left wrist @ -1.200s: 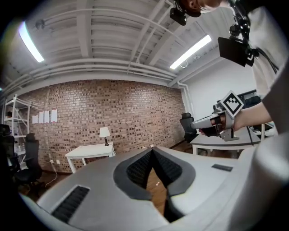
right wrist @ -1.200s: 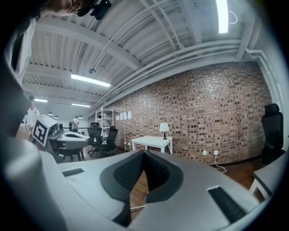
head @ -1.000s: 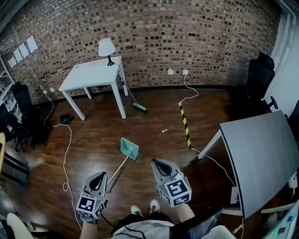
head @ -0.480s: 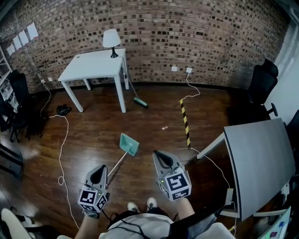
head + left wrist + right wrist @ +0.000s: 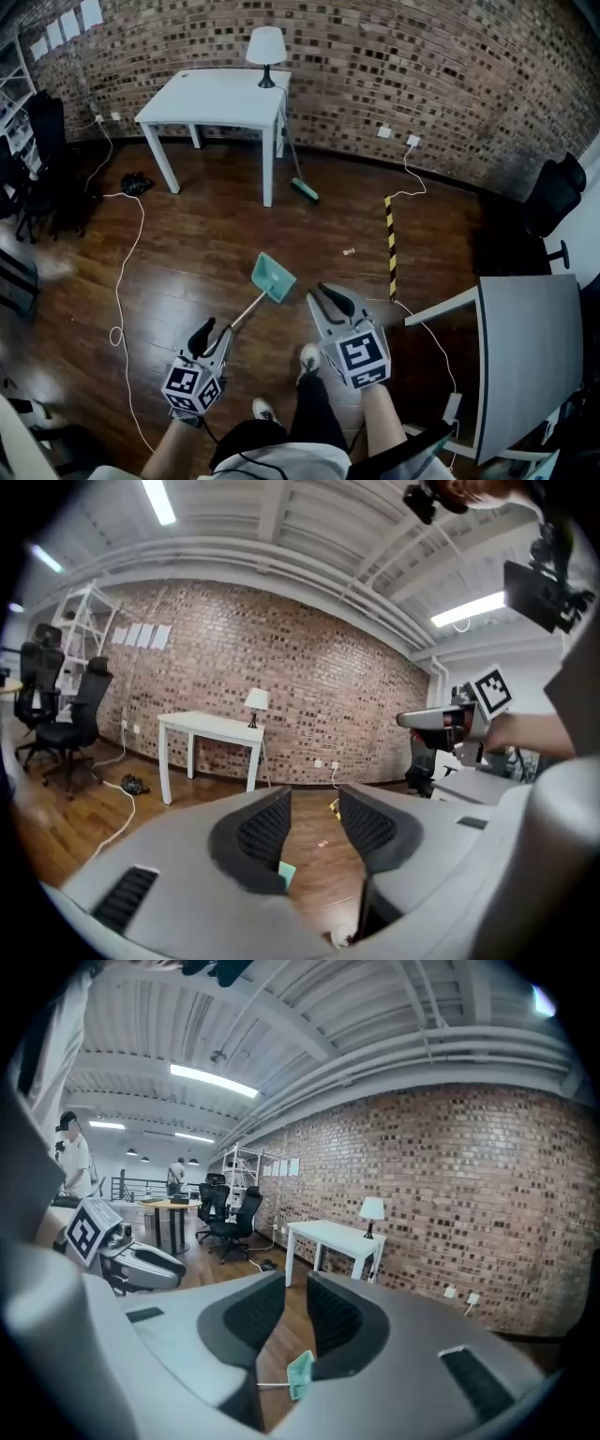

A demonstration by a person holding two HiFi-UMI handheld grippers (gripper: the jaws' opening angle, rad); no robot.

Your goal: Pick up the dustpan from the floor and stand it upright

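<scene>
A teal dustpan [image 5: 273, 277] lies flat on the wooden floor, and its thin pale handle [image 5: 240, 316] runs back toward my left gripper [image 5: 204, 336]. That gripper hovers just short of the handle's end with its jaws opening and nothing between them. In the left gripper view a corner of the dustpan [image 5: 284, 874] shows low between the jaws. My right gripper [image 5: 330, 298] hangs just right of the dustpan, jaws opening a little and empty. In the right gripper view the dustpan [image 5: 300, 1372] sits below the narrow gap.
A white table [image 5: 216, 94] with a lamp [image 5: 266, 45] stands by the brick wall, with a broom [image 5: 302, 187] leaning at its right leg. A yellow-black strip [image 5: 390, 246] and white cables [image 5: 122, 281] cross the floor. A grey table [image 5: 525, 347] is at the right. The person's shoe [image 5: 308, 356] is stepping forward.
Both grippers have moved forward and lower toward the dustpan, and their jaws have parted from shut. The person has stepped forward, so the dustpan now lies closer.
</scene>
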